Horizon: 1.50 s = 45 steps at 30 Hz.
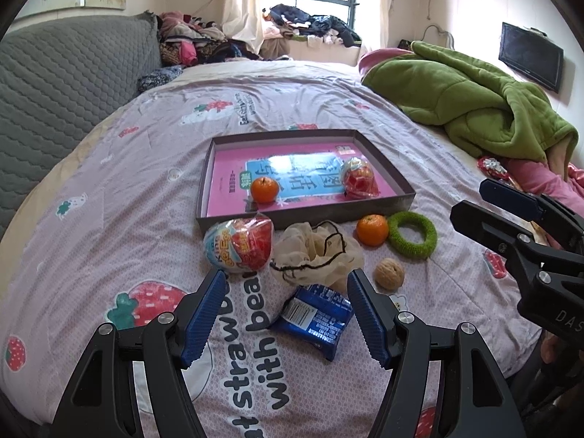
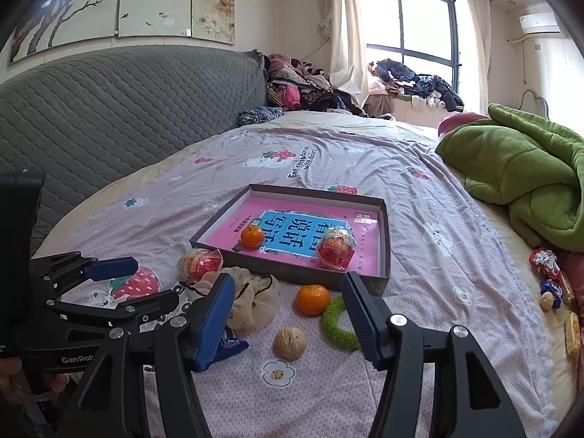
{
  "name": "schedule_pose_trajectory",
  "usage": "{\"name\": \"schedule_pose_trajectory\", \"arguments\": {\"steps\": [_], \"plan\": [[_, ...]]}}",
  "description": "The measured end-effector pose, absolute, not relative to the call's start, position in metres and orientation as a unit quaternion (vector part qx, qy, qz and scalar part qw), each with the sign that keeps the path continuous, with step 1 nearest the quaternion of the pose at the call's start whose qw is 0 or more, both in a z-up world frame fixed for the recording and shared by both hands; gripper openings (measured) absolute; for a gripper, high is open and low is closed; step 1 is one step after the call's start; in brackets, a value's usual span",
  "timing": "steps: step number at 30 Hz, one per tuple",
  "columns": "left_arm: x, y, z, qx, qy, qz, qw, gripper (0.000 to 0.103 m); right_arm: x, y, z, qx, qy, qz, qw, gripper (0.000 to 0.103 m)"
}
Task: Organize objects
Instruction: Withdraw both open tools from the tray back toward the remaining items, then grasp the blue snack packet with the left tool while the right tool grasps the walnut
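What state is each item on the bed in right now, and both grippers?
Shallow box: open, holds a book.
Tangerine: in box.
Wrapped toy egg: in box.
Second tangerine: outside, on bedsheet.
Second toy egg: outside.
Mesh drawstring bag: crumpled, open.
Walnut: uncracked.
Blue snack packet: sealed.
Green ring: flat.
Left gripper: open, empty.
Right gripper: open, empty.

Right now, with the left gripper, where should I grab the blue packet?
Probably across the blue packet's short width at mid-body, from straight above. It lies flat on the bedsheet, just ahead of the open left gripper, with free sides.
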<state>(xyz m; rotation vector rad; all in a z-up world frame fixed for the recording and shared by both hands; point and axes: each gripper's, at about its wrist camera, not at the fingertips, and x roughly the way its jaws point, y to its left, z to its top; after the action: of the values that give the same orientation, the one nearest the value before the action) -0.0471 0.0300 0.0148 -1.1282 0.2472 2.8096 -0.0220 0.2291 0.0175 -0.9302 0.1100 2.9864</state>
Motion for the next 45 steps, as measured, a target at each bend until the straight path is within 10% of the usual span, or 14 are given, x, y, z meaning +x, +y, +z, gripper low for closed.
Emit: {"name": "schedule_pose_trajectory", "arguments": {"steps": [45], "plan": [[-0.042, 0.037, -0.041, -0.43, 0.107, 0.894, 0.072, 0.071, -0.03, 0.226, -0.038, -0.383, 0.056, 0.922, 0.001, 0.061]]}}
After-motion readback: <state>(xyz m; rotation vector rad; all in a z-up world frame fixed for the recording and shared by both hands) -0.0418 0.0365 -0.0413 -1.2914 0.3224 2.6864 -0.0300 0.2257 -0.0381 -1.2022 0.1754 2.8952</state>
